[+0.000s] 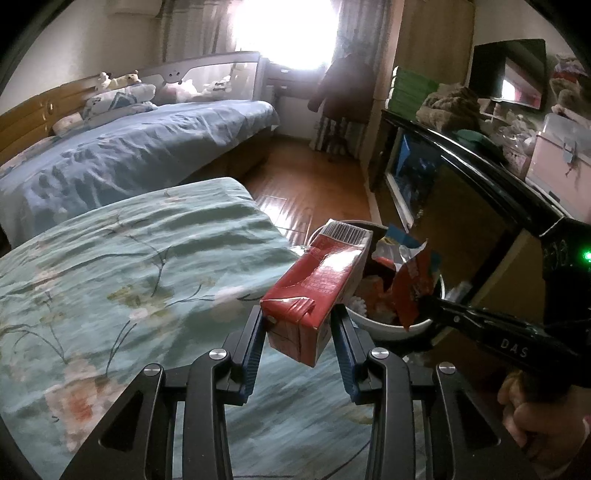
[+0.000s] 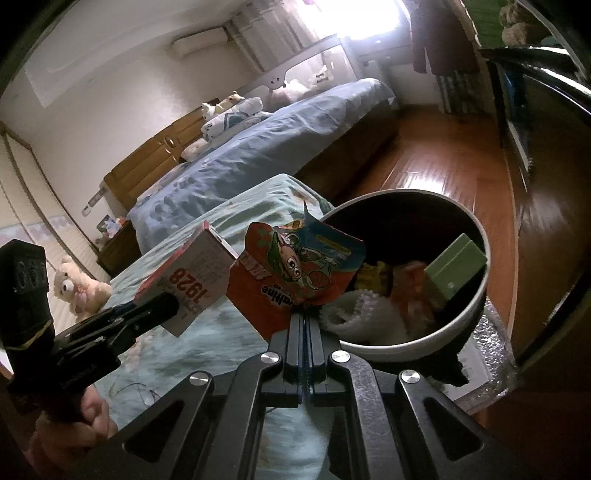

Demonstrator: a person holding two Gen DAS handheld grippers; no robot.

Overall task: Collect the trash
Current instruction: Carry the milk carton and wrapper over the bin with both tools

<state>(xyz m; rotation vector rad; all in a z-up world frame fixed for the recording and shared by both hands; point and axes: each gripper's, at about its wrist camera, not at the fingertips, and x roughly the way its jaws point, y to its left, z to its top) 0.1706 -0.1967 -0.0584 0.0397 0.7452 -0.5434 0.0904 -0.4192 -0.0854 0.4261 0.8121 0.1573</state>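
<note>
A green floral bedspread (image 1: pixel 122 266) fills the foreground, with a blue-covered bed (image 1: pixel 147 147) behind it against a wooden headboard (image 1: pixel 33 118). Pillows and 2 small plush toys (image 1: pixel 118 79) sit at its head. A cream teddy bear (image 2: pixel 79 286) rests on the far side (right wrist view). A dark coat (image 1: pixel 343 88) hangs near the bright window (image 1: pixel 284 33), above the wooden floor (image 1: pixel 310 184).

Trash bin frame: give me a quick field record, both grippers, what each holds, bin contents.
left gripper: shut on red carton, held tilted beside the bin
right gripper: shut on snack wrapper, at the bin's near rim
trash bin: white rim, dark inside, on the floor beside the bed
bin contents: green box, white cloth, yellow and orange scraps
released yet: neither item
</note>
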